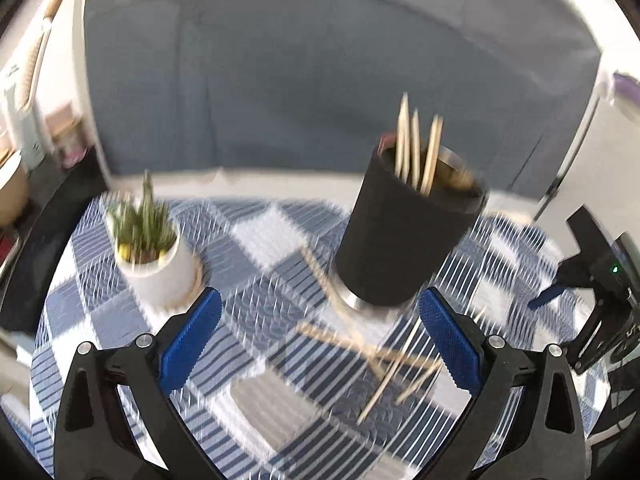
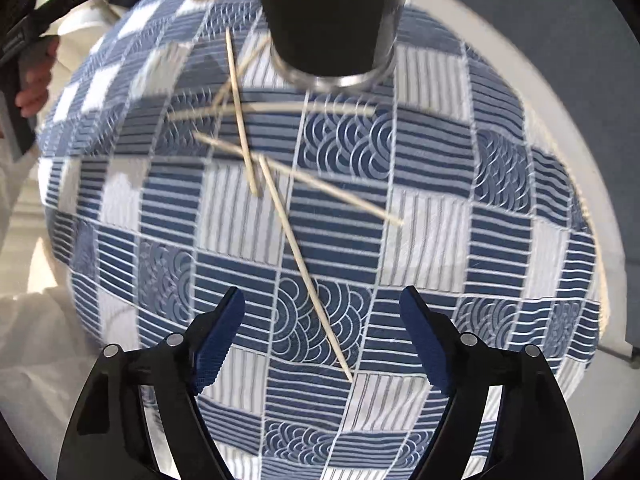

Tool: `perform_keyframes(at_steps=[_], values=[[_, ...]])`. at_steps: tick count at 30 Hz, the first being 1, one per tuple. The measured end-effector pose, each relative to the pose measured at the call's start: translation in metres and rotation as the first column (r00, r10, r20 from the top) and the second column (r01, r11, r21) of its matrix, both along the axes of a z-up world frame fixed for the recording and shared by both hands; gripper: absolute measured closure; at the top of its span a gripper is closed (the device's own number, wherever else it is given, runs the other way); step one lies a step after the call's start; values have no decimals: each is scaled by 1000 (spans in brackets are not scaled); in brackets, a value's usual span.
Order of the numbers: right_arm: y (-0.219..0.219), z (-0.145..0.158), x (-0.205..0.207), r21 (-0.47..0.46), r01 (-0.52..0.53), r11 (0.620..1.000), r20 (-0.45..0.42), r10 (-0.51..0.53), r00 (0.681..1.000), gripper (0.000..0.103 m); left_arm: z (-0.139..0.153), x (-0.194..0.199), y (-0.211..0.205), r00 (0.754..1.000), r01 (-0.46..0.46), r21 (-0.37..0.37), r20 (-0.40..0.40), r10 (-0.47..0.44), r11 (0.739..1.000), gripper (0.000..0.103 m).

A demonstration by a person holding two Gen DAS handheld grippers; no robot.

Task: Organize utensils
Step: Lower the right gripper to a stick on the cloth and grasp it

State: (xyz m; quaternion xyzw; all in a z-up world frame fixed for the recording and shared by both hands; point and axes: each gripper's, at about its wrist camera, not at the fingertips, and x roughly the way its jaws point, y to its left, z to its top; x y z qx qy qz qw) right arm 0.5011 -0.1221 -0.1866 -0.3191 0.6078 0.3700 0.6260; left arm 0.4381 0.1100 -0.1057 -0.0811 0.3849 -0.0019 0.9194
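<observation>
Hovering over a cluster of loose chopsticks (image 2: 304, 264) strewn crosswise on the blue-and-white patterned cloth (image 2: 500, 240) covering the surface. Right gripper (image 2: 322, 334): pointing straight down, jaws spread wide with nothing between the pads, the nearest chopstick's tip lying just ahead of them. Left gripper (image 1: 320, 332): angled down, jaws fully wide, also empty, facing the same scatter from the other side. Black holder cup (image 1: 404, 236): upright on the cloth, just beside the scattered pile, already carrying a few chopsticks (image 1: 416, 148) standing in it. Small potted plant (image 1: 150, 248): off to one side, well apart from the work.

Judged partway done: some sticks already in the cup, about five still lying outside, overlapping one another near its base. Left to do: picking each remaining stick off the cloth and dropping it upright into the cup. Thin sticks flat on fabric, likely fiddly to pinch; crossed ones apt to shift when a neighbour lifts.
</observation>
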Motion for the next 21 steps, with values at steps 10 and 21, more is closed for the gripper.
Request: perform_keyframes(at_steps=[10,21], values=[[-3,-46,-14,32,-7,999,37,6,999,23,-73,-19,-16,958,18,-36,-284,-27,999,6],[-4,-44,-25,-1,-9,1000,38,9,999,6,-108,-29,-38,890,149,124,-448,-79,981,4]])
